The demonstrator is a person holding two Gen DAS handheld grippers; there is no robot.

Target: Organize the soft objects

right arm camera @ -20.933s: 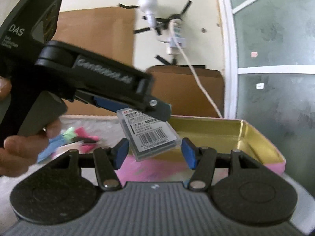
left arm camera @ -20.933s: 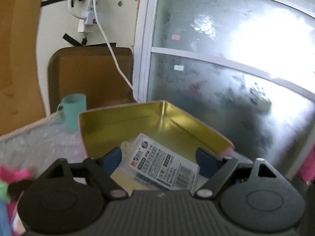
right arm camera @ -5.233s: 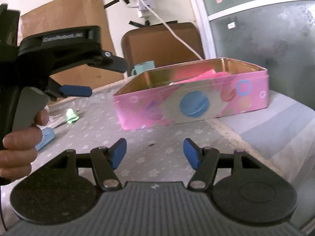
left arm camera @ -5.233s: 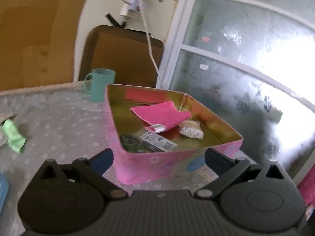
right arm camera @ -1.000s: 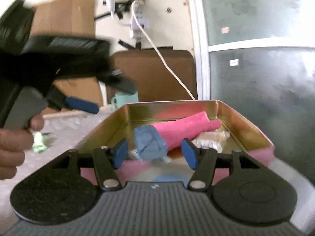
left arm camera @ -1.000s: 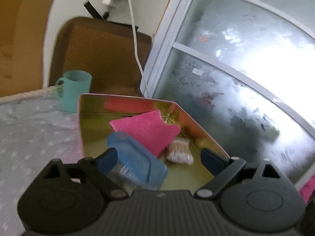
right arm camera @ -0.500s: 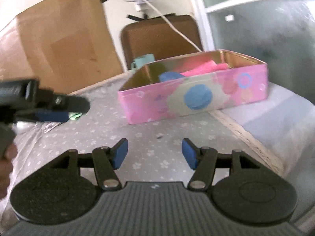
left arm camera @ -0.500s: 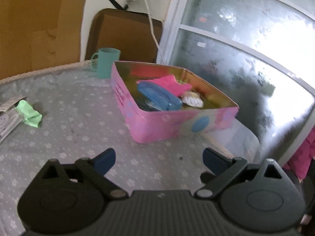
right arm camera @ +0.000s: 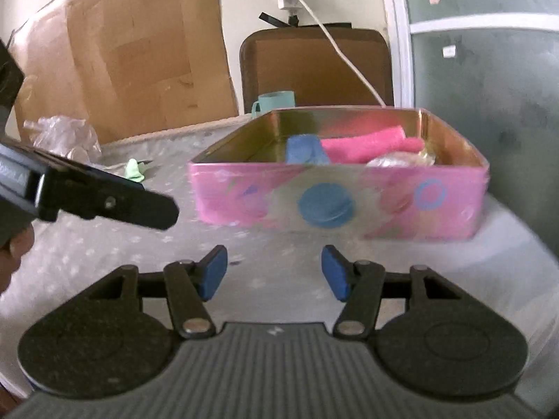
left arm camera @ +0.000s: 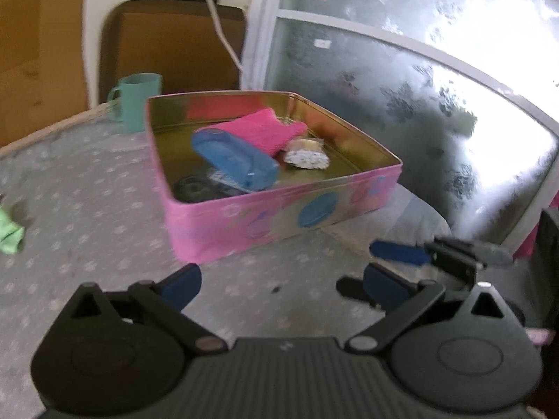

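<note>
Green and crumpled, the rag on the counter looks, though blurred, light and limp, best pinched mid-bunch by either empty gripper, left just opened wide, right half-open.

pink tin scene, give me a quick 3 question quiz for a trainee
1. True or false: the blue case lies inside the pink tin.
2. Which item sits outside the tin? A) pink cloth B) green cloth C) blue case
3. Fill in: behind the tin stands a teal ____.

Key
1. True.
2. B: the green cloth lies on the table, left of the tin.
3. Mug.

Neither the left gripper, whose jaws have just been opening, nor the right gripper has anything between its fingers.
</note>
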